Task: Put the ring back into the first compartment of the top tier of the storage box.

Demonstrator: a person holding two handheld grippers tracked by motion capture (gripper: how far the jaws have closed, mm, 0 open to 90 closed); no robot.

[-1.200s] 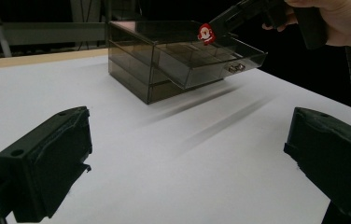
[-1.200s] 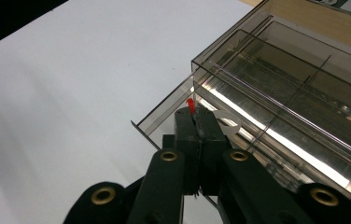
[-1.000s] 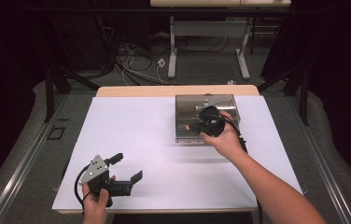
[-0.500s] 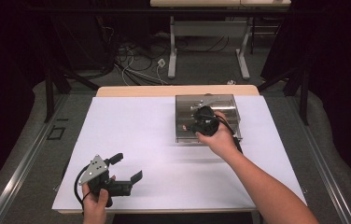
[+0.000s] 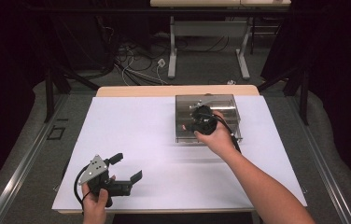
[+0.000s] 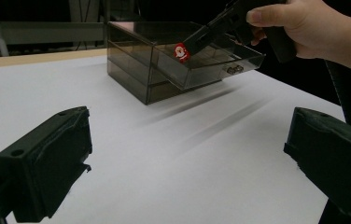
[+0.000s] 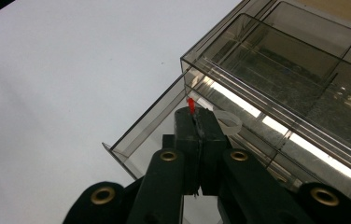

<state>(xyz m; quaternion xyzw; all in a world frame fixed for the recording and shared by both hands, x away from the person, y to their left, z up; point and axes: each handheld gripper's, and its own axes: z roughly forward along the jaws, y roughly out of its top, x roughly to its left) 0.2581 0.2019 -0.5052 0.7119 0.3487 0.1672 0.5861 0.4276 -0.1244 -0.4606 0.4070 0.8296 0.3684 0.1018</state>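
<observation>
A smoky clear drawer box (image 5: 225, 105) stands on the white table, its upper drawer (image 6: 213, 65) pulled out toward the near side. My right gripper (image 5: 187, 127) hangs over the open drawer, shut on a small red-and-white charm (image 6: 180, 51). In the right gripper view the charm's red tip (image 7: 191, 105) pokes out past the closed jaws of the right gripper (image 7: 196, 116), with a white loop (image 7: 227, 123) beside them. My left gripper (image 5: 128, 167) is held low at the table's near left, jaws wide apart and empty. The left gripper (image 6: 187, 158) faces the box (image 6: 131, 70).
The white table top (image 5: 131, 126) stretches wide between the box and the left gripper. Its wooden far edge (image 5: 164, 90) runs behind the box. Desk legs and cables (image 5: 136, 60) lie on the floor beyond.
The right gripper has shifted a little to the left over the open drawer, still holding the charm. The left gripper has stayed put.
</observation>
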